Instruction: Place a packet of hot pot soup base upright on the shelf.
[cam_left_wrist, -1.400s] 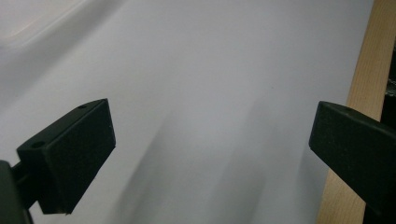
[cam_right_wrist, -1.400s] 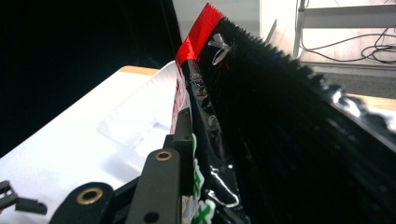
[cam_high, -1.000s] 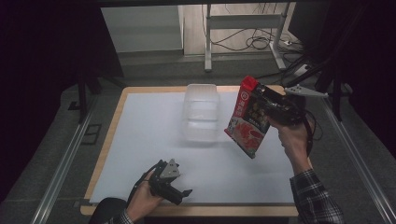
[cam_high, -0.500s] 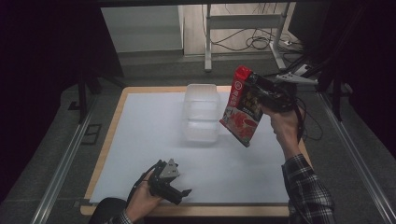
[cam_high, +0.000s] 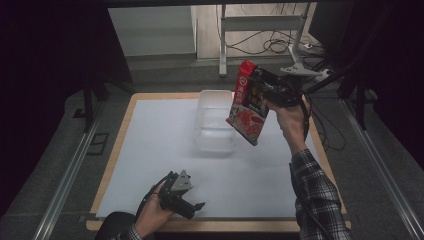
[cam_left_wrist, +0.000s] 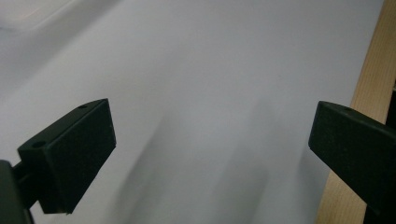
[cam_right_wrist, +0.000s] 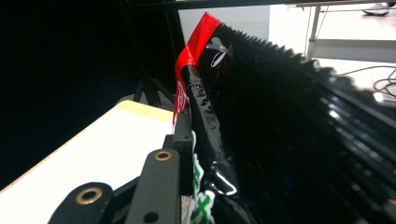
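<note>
Right gripper (cam_high: 262, 92) clamped on glossy crinkled red-black snack bag (cam_high: 247, 112); left gripper (cam_high: 192, 200) jaws apart.

hidden: snack bag (cam_right_wrist: 243, 140) print unreadable | right gripper (cam_right_wrist: 187, 154) far jaw behind bag

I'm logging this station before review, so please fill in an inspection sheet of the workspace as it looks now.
Surface: white mat on a wood-edged table.
Job's things: red and black snack bag held in the air, tilted, beside the clear plastic container standing on the mat.
Clutter: nothing seen.
Grippers: right gripper shut on the bag's upper part; left gripper open, low over the mat's near edge, nothing between its jaws.
Cables: loose cables on the floor behind the table.
Surroundings: metal stand, dark curtains on both sides.
</note>
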